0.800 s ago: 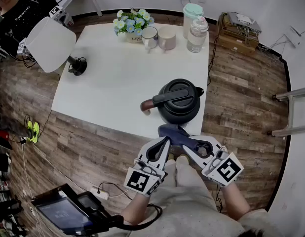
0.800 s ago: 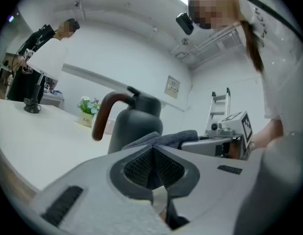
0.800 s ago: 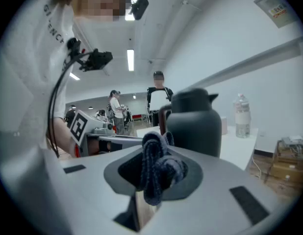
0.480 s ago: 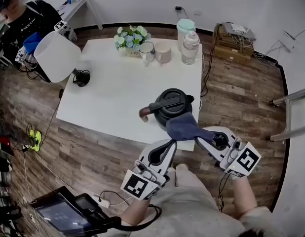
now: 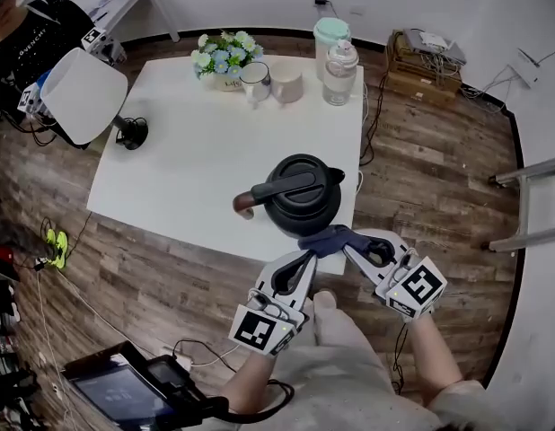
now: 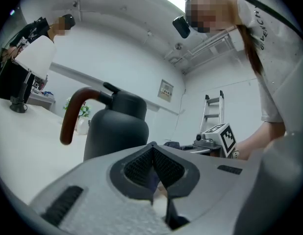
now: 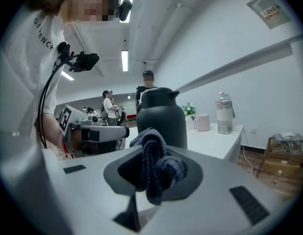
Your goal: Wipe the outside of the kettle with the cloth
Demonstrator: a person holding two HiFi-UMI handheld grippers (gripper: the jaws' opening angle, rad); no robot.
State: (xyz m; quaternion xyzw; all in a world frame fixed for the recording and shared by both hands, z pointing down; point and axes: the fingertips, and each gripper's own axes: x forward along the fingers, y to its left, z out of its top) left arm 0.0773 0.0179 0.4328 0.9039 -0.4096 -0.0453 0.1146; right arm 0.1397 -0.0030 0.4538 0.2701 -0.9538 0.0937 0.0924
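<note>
**Cloth ready, just by the kettle**
The right gripper (image 5: 347, 241) pinches the cloth (image 5: 324, 240) tight. The kettle (image 5: 300, 196) stands at 11 o'clock, very near, handle pointing to 9 o'clock. The left gripper (image 5: 304, 257) is closed.

partial "givench" lettering on person's white shirt (image 7: 34, 48); nothing else legible.

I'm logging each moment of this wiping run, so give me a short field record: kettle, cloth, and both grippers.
kettle: black, upright near the table's front edge, handle toward the person's left
cloth: dark blue, bunched, just in front of the kettle; contact unclear
right gripper: jaws shut on the cloth
left gripper: jaws together, beside the cloth, nothing clearly gripped
</note>
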